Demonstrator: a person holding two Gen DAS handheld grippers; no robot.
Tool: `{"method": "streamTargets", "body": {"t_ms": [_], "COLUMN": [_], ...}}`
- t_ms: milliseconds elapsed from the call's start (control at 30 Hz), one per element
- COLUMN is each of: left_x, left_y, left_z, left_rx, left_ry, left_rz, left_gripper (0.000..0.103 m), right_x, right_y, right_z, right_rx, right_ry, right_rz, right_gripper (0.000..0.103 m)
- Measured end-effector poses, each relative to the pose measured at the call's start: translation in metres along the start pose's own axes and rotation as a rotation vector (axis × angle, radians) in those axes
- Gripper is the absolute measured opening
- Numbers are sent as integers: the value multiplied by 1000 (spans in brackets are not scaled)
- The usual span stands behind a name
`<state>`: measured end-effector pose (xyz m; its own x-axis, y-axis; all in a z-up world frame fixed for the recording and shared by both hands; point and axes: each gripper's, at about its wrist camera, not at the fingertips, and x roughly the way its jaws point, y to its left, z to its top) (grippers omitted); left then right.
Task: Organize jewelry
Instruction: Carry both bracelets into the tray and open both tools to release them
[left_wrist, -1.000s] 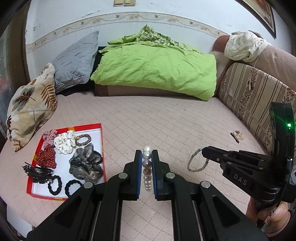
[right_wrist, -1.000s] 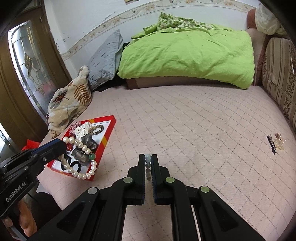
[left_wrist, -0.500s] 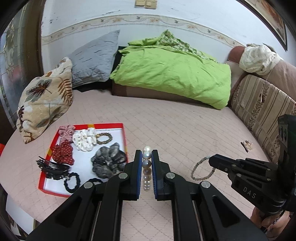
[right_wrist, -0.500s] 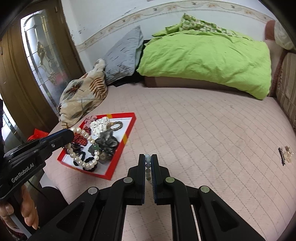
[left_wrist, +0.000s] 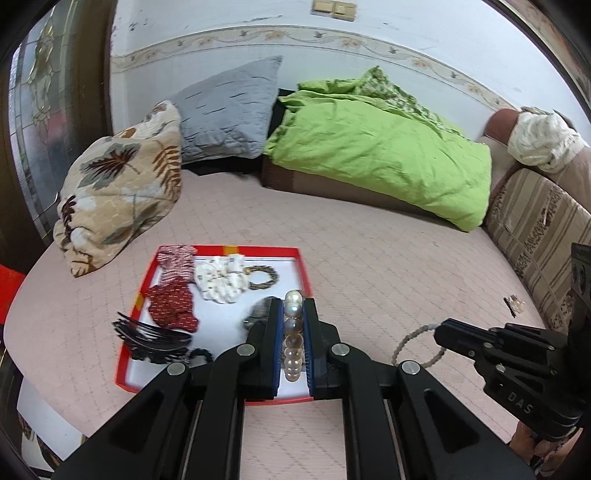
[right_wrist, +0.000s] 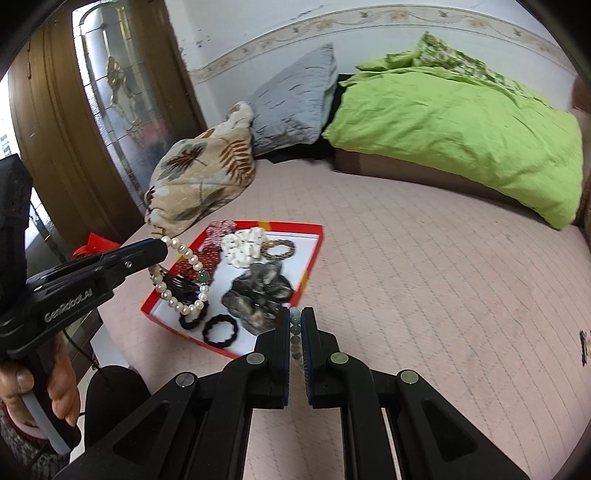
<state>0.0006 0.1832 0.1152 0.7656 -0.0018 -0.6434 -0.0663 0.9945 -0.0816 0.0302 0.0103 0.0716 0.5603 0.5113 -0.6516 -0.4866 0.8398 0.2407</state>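
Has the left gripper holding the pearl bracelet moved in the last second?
Yes. The left gripper has swung left toward the red tray: its jaws, shut on the pearl bracelet, earlier sat right of the tray and now overlap it.

Pearl bracelet (right_wrist: 183, 275) above red tray (right_wrist: 312, 266)

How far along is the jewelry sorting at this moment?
Mostly done. The red tray already holds scrunchies, hair ties, a claw clip and a bead ring. In hand: the left gripper is shut on a pearl bracelet over the tray; the right gripper is shut on a grey bracelet. Left: dropping both, and a small piece lying on the bed.
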Motion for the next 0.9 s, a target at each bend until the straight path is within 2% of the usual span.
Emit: {"method": "streamTargets", "body": {"t_ms": [267, 633, 900], "left_x": [14, 62, 109], "left_y": [46, 78, 94], "left_z": [14, 25, 33], "left_rx": [-51, -46, -44], "left_ry": [21, 71, 117], "left_rz": [20, 49, 1], "left_gripper": [10, 10, 9], "right_x": [22, 71, 116], "right_y": [31, 69, 85], "right_z": [11, 22, 31], "right_rx": [-51, -92, -47], "right_ry": [22, 81, 121], "right_rz": [44, 112, 188], "right_gripper": [7, 7, 7]}}
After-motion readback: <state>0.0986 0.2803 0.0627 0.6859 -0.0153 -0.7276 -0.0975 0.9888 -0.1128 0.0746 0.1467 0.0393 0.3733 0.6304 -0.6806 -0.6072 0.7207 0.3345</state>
